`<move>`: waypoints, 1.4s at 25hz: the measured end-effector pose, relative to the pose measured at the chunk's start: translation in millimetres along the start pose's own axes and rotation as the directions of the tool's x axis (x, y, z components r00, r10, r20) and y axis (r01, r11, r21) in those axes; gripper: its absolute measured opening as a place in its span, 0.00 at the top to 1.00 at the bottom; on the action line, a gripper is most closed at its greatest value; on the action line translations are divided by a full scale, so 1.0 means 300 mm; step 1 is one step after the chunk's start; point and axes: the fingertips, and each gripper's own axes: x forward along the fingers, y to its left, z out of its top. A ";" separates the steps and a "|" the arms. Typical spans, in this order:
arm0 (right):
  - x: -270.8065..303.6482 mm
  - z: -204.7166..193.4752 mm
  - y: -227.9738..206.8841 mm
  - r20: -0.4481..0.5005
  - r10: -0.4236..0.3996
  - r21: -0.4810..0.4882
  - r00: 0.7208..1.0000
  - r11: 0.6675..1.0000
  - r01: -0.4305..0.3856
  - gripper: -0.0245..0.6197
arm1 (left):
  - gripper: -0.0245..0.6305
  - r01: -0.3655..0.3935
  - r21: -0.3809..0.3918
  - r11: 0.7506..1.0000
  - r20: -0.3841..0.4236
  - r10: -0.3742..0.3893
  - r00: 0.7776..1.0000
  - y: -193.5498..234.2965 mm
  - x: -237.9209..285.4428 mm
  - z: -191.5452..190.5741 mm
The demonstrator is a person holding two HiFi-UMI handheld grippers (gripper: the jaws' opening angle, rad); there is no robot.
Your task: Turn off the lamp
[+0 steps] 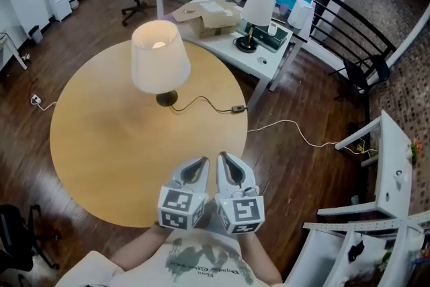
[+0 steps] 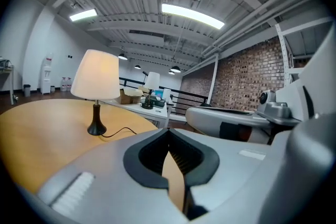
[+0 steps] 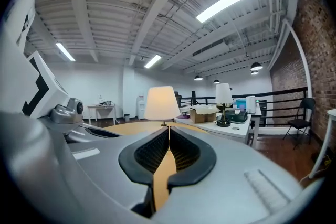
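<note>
Lamp: The lamp (image 1: 159, 57) stands on the far part of the round desk (image 1: 101, 158). Its light is on.
Switch: We see a small dark switch (image 1: 236, 109) on the thin black cord (image 1: 201, 101). It lies on the desk near the right edge, to the right of the lamp's foot.
Left tongs: The left tongs (image 1: 193, 170) are clenched with nothing in them. They hang over the near edge of the desk.
Right tongs: The right tongs (image 1: 232, 170) are clenched and empty too, just beside the left ones.
How it will feel: We think the switch is light, hard and small. The cord is bendy, so the switch may slide on the smooth desk when we push it.
Where to hold: We think one pair of tongs should pin the switch by its sides, and the other should press its button.
Be careful: The shade looks thin and the lamp may tip, so we should not bump it.
</note>
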 end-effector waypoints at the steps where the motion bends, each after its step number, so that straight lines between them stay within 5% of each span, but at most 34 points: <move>1: 0.019 0.002 -0.021 -0.002 0.014 0.001 1.000 1.000 -0.014 0.95 | 0.97 -0.012 -0.007 1.000 -0.002 0.012 1.000 0.001 0.026 0.004; 16: 0.205 -0.038 -0.416 -0.031 0.093 0.021 0.995 0.996 -0.092 0.94 | 0.97 -0.084 -0.079 0.993 -0.059 0.079 0.995 -0.064 0.461 -0.008; 23: 0.308 -0.163 -0.542 -0.109 0.136 -0.011 0.985 0.990 -0.138 0.91 | 0.96 -0.141 -0.130 0.981 -0.082 0.131 0.988 -0.025 0.619 -0.033; 35: 0.539 -0.422 -0.588 -0.296 0.267 -0.032 0.917 0.957 -0.289 0.82 | 0.96 -0.268 -0.174 0.948 -0.102 0.253 0.962 0.075 0.692 -0.071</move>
